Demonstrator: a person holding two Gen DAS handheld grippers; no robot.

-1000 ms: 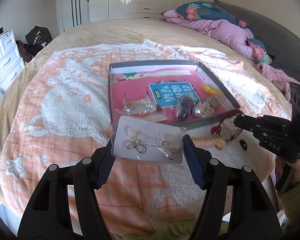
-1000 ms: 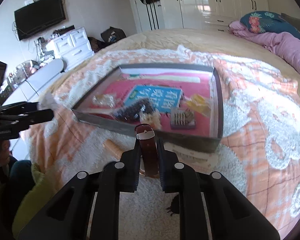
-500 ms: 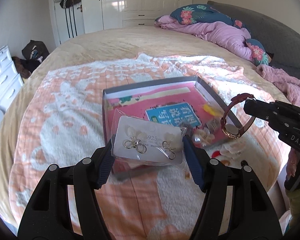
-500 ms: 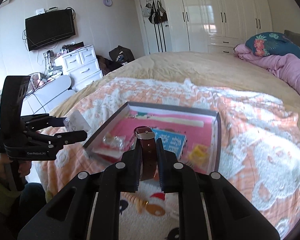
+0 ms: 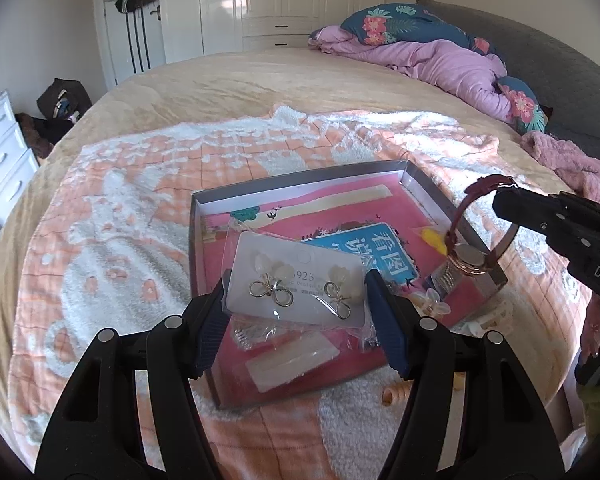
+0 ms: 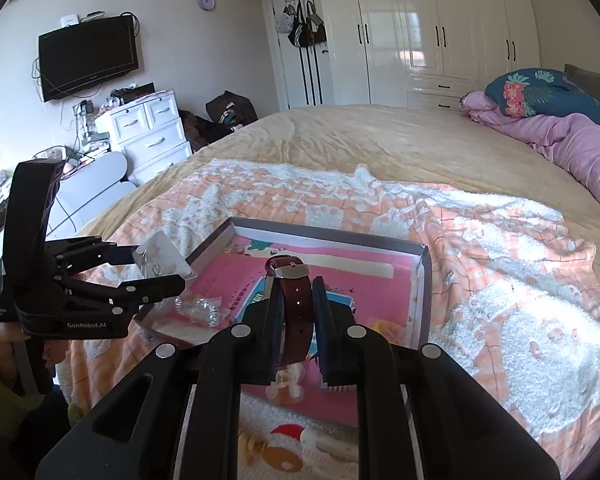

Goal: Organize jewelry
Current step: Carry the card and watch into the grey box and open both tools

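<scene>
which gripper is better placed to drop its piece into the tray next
Probably left: the left gripper holds the earring card over the tray, while the right gripper's watch hangs at its rim.

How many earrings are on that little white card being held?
2. Both sit on the white card pinched in the left gripper: one bow-shaped earring toward the card's left, the other earring toward its right. None seem hidden.
</scene>
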